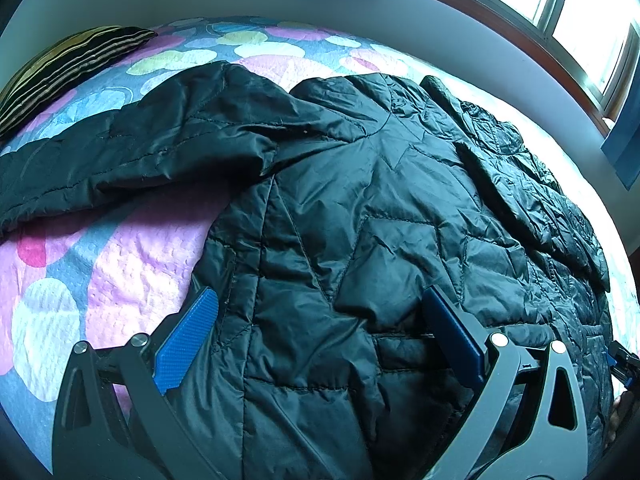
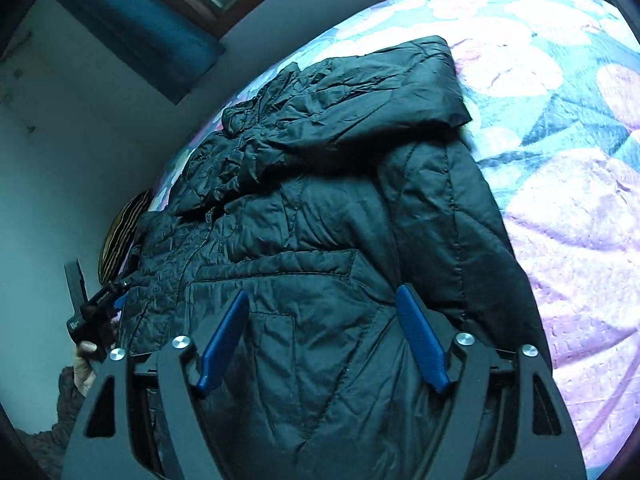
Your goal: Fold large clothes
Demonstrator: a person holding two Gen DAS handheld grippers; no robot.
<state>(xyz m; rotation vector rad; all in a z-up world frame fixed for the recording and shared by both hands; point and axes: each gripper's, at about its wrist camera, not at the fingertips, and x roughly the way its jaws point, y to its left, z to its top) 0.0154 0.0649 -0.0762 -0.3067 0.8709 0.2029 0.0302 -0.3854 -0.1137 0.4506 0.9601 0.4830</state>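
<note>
A black quilted jacket (image 1: 360, 184) lies spread on a bed with a bedspread (image 1: 120, 264) of coloured circles. One sleeve (image 1: 140, 148) stretches out to the left; the other is folded over the body at the right. My left gripper (image 1: 320, 296) stands open over the jacket's near edge, with its left finger (image 1: 188, 340) at the side seam. In the right wrist view the jacket (image 2: 320, 220) fills the middle and my right gripper (image 2: 323, 292) hovers open above it, with fabric below but no pinch. The left gripper (image 2: 96, 312) shows at that view's left.
A striped pillow (image 1: 68, 60) lies at the far left corner of the bed. A wall runs behind the bed, with a window (image 1: 580, 12) and blue curtains (image 1: 624, 144) to the right. Bare bedspread (image 2: 580, 220) lies right of the jacket.
</note>
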